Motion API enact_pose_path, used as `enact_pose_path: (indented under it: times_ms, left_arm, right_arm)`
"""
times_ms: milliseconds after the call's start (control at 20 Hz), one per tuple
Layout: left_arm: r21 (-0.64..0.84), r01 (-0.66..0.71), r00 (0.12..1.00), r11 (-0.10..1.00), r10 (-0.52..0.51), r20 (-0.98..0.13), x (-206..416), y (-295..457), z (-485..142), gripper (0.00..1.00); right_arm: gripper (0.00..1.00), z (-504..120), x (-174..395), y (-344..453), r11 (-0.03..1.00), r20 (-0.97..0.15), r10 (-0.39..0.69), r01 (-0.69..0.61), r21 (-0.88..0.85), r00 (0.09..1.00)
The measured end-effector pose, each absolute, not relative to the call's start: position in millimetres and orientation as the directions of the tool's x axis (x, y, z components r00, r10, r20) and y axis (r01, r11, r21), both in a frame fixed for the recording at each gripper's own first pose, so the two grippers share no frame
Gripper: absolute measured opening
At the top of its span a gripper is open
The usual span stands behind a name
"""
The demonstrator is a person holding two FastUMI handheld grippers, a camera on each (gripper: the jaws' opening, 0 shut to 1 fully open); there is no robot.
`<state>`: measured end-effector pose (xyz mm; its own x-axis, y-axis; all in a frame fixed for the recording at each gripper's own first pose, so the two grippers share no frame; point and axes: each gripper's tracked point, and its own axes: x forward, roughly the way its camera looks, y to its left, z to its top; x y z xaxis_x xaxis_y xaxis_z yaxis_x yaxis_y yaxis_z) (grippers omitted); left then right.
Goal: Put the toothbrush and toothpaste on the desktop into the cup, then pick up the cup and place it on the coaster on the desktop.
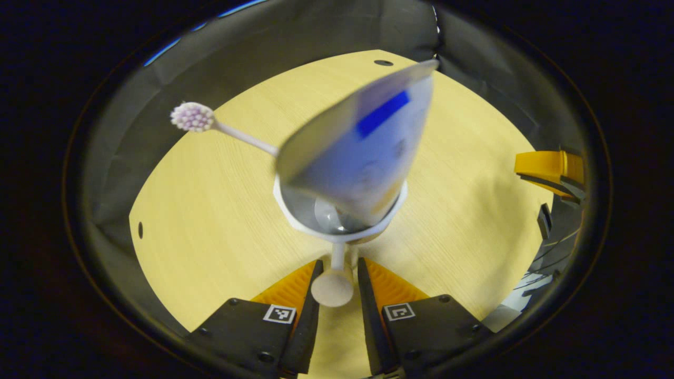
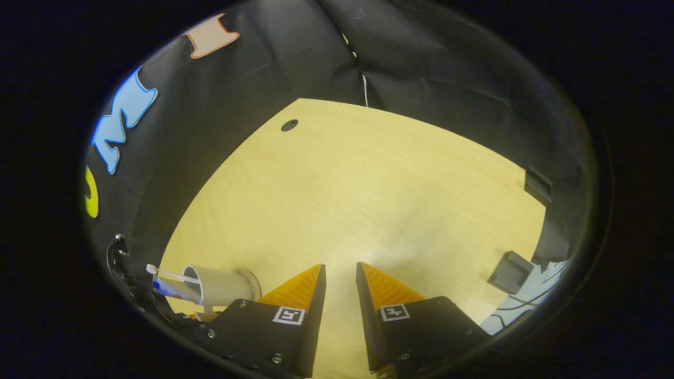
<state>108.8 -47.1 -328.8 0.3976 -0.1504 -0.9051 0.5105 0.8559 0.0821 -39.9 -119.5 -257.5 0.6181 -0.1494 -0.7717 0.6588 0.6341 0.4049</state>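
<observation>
Your left gripper (image 1: 338, 273) grasps the cup (image 1: 339, 210) by its handle, straight ahead; your right gripper (image 2: 340, 276) hangs released.

So counting it up: one white plastic cup (image 1: 342, 223) with a handle, one white toothbrush with a pale purple bristle head (image 1: 192, 117) and one blue-and-white toothpaste tube (image 1: 363, 147), both standing in that cup. One light wooden desktop (image 1: 210, 221) under it all, with two small dark round holes, one at the far edge and one at the left. Two grippers total: left gripper (image 1: 338, 287), right gripper (image 2: 341, 295).
</observation>
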Motion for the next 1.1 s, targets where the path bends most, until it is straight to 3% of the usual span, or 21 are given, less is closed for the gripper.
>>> enact_pose_path:
  times_ms: [100,200,300,500,600,700,950,1000,1100]
  left_arm:
    - [0.071,0.493,0.423,0.867,-0.167,-0.891,104.9,-22.9,-309.3,0.50]
    - [0.065,0.473,0.449,0.878,-0.177,-0.876,61.4,-19.0,-290.1,0.50]
    - [0.064,0.442,0.492,0.895,-0.181,-0.852,85.5,4.4,-273.2,0.50]
    - [0.007,0.366,0.609,0.931,-0.233,-0.758,63.5,35.7,-210.7,0.51]
    - [-0.010,0.325,0.682,0.946,-0.242,-0.690,62.7,50.3,-173.5,0.51]
    - [-0.009,0.290,0.759,0.957,-0.236,-0.608,62.9,62.7,-142.4,0.43]
    - [-0.043,0.244,0.891,0.969,-0.241,-0.385,56.1,86.7,-41.0,0.51]
    - [-0.047,0.233,0.914,0.971,-0.236,-0.330,54.4,92.8,-19.0,0.42]
    - [-0.053,0.209,0.949,0.976,-0.216,-0.228,51.1,102.7,26.4,0.50]
  right_arm:
    - [0.37,-252.8,-39.2,-111.9,0.652,-0.766,-0.143,0.643,0.403,0.626]
    - [0.37,-245.1,-36.5,-101.6,0.675,-0.757,-0.135,0.618,0.402,0.639]
    - [0.37,-233.4,-30.9,-89.3,0.712,-0.738,-0.127,0.579,0.398,0.663]
    - [0.37,-197.7,-18.2,-55.0,0.791,-0.671,-0.099,0.467,0.394,0.735]
    - [0.37,-178.3,-12.4,-38.4,0.833,-0.633,-0.087,0.405,0.377,0.769]
    - [0.37,-154.6,-6.5,-19.5,0.871,-0.580,-0.073,0.335,0.359,0.812]
    - [0.37,-85.7,-4.6,17.3,0.943,-0.416,-0.022,0.156,0.293,0.909]
    - [0.37,-69.4,-4.0,22.8,0.956,-0.378,-0.020,0.128,0.265,0.925]
    - [0.37,-36.2,-6.8,31.3,0.976,-0.293,-0.025,0.087,0.199,0.956]
